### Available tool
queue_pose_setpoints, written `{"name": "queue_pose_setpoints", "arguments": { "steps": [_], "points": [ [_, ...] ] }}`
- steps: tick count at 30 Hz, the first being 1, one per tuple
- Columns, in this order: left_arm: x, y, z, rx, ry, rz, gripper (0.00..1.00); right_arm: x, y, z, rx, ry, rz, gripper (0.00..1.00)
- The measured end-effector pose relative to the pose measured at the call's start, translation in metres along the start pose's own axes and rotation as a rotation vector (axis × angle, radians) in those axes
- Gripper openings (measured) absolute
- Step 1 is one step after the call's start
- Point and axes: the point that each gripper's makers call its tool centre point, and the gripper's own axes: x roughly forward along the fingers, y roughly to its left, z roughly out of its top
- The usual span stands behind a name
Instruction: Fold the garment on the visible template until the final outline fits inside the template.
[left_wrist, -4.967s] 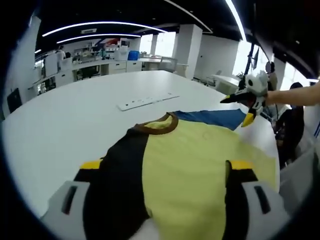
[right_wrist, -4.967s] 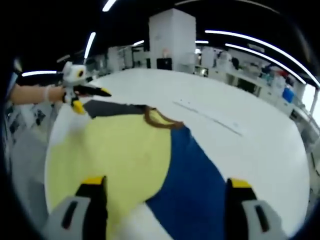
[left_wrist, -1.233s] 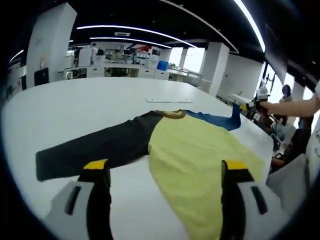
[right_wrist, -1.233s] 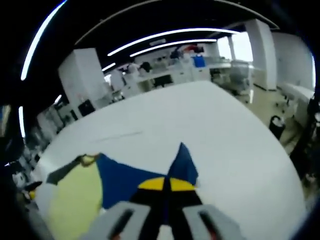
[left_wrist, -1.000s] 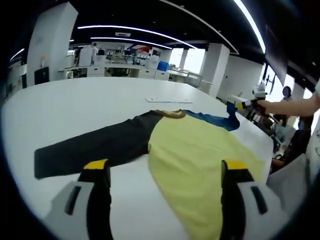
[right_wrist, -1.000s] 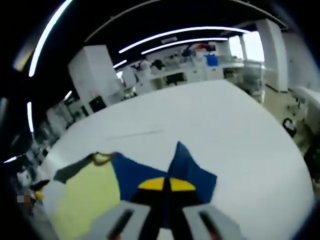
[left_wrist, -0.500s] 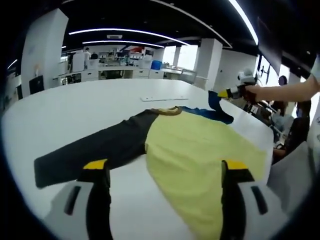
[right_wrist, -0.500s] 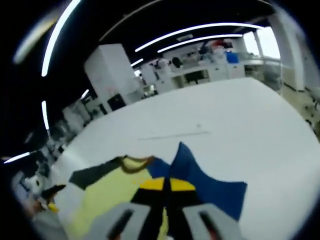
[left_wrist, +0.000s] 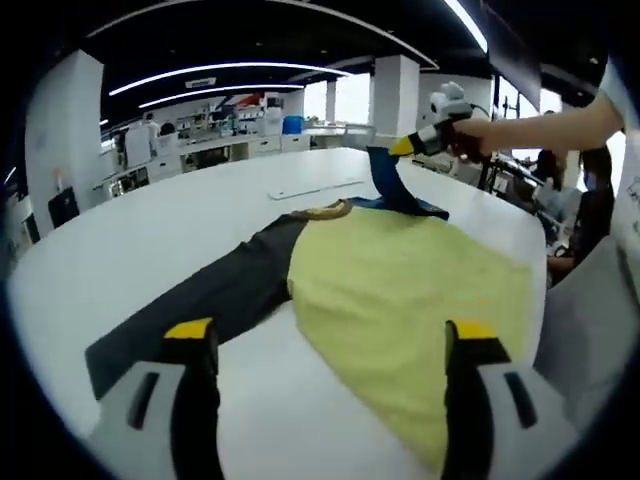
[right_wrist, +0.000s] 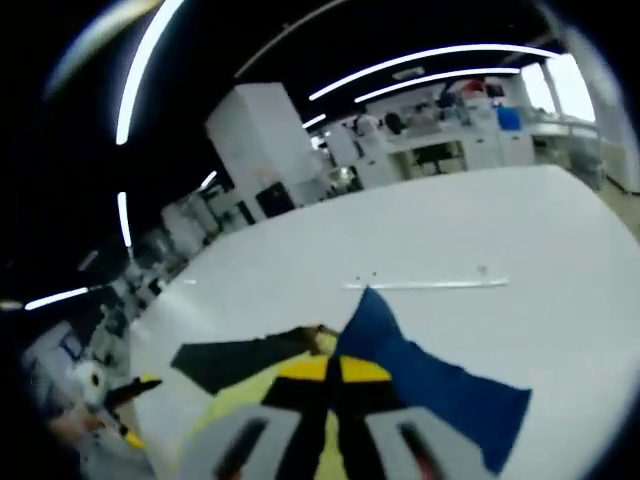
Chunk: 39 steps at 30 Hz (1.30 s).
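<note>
Left gripper view: the left gripper (left_wrist: 325, 350) hovers with its jaws spread wide and nothing between them. Straight beyond them the garment (left_wrist: 400, 290) lies flat on the white table (left_wrist: 150, 230), its yellow body ahead of the right jaw and its black sleeve (left_wrist: 210, 300) stretched out ahead of the left jaw. Farther off, the right gripper (left_wrist: 420, 143) is pinched onto the blue sleeve (left_wrist: 390, 185), lifting it above the collar. In the right gripper view, the blue sleeve (right_wrist: 420, 385) rises from that claw's closed yellow tips, and a thin white strip (right_wrist: 425, 285) lies on the table beyond.
</note>
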Motion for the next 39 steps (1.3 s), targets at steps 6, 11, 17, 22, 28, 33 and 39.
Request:
{"name": "queue_pose_setpoints", "arguments": {
  "steps": [6, 11, 17, 22, 28, 33, 39],
  "points": [
    [0.000, 0.002, 0.004, -0.042, -0.032, 0.008, 0.91, 0.022, 0.034, 0.001, -0.025, 0.016, 0.058, 0.00],
    [-0.004, 0.007, 0.004, -0.062, -0.048, 0.035, 0.91, 0.039, 0.063, -0.002, -0.031, 0.023, 0.109, 0.00],
    [-0.008, 0.015, 0.003, -0.098, -0.067, 0.060, 0.91, 0.061, 0.091, -0.012, -0.028, 0.043, 0.157, 0.00],
    [-0.010, 0.017, -0.001, -0.111, -0.062, 0.069, 0.91, 0.085, 0.105, -0.027, -0.030, 0.078, 0.174, 0.00],
    [-0.011, 0.019, -0.005, -0.126, -0.061, 0.076, 0.91, 0.106, 0.126, -0.046, -0.029, 0.114, 0.201, 0.00],
    [-0.011, 0.019, -0.010, -0.138, -0.054, 0.079, 0.90, 0.123, 0.126, -0.073, -0.016, 0.167, 0.195, 0.00],
    [-0.012, 0.020, -0.016, -0.153, -0.051, 0.083, 0.90, 0.133, 0.128, -0.103, -0.040, 0.236, 0.188, 0.00]
  ]
}}
